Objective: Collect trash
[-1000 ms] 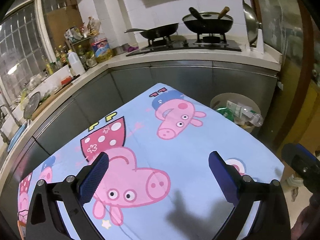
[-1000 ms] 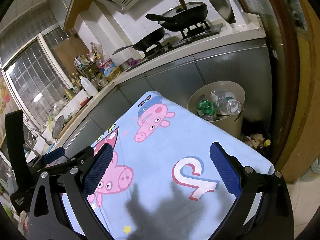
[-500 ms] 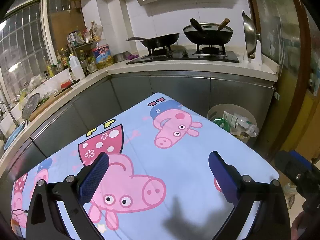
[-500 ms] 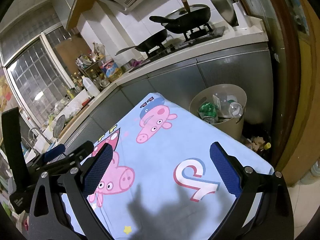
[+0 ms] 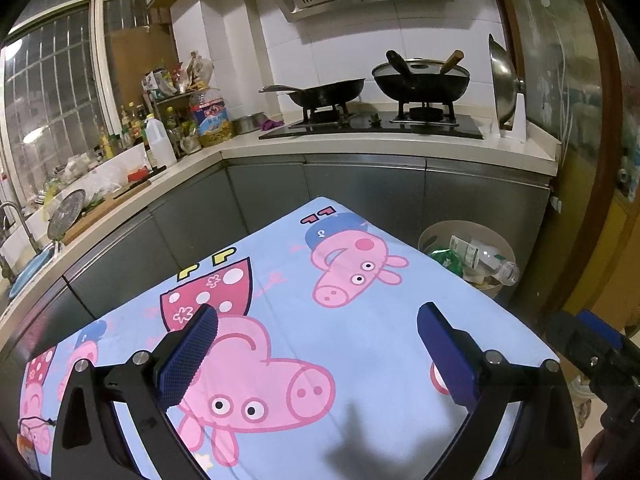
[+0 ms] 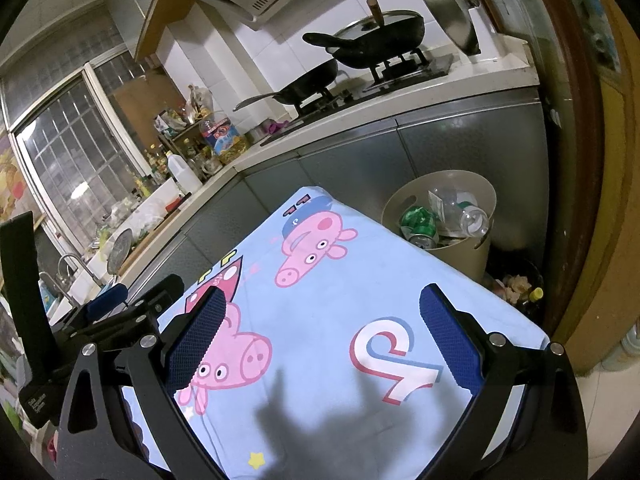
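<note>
- Trash sits in the beige bin (image 6: 476, 256) on the floor past the far right corner of the table: a clear plastic bottle (image 6: 466, 216), a crumpled green wrapper (image 6: 418, 218), a can (image 6: 422, 241) and some paper, heaped near the rim.
- On the table itself, the blue cartoon-pig cloth (image 5: 352, 344) shows no litter at all in either view.
- Left gripper (image 5: 318, 354) hovers over the cloth with its blue pads spread wide, nothing between them.
- Right gripper (image 6: 322, 334) is likewise wide apart and carrying nothing, hanging over the cloth's near right part.
- My reading: collecting looks finished or close to it, since everything loose appears to be in the bin already.
- A second dark container (image 6: 516, 284) beside the bin holds scraps and a small yellow-capped bottle; whether that counts as leftover work I cannot tell.
- Beyond the table, the counter (image 5: 400, 146) carries a stove with two woks, untouched.
</note>
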{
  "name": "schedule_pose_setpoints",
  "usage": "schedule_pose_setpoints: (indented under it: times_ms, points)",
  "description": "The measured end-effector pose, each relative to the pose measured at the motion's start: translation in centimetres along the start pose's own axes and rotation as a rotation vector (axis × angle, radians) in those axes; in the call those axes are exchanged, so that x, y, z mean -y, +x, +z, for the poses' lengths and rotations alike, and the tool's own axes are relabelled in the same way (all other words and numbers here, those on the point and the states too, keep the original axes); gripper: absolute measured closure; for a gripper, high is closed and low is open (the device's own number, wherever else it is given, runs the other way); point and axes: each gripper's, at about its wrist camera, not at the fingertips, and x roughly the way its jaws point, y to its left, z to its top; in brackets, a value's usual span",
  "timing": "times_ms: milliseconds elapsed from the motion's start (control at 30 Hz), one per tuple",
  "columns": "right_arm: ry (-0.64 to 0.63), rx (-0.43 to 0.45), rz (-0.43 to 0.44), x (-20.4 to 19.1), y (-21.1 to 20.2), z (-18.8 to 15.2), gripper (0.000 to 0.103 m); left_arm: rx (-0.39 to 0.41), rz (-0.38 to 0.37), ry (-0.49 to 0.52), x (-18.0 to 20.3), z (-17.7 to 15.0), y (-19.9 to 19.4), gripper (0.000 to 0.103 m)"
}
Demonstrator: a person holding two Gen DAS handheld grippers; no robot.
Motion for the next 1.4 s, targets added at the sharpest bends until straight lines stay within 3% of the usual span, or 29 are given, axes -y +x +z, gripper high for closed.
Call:
schedule_pose_setpoints:
  times_ms: [1400]
  points:
    - [0.011, -0.03, -0.001, 0.3, 1.2, -0.2, 0.007, -0.07, -0.016, 0.021, -0.8, -0.9, 1.5, 0.004]
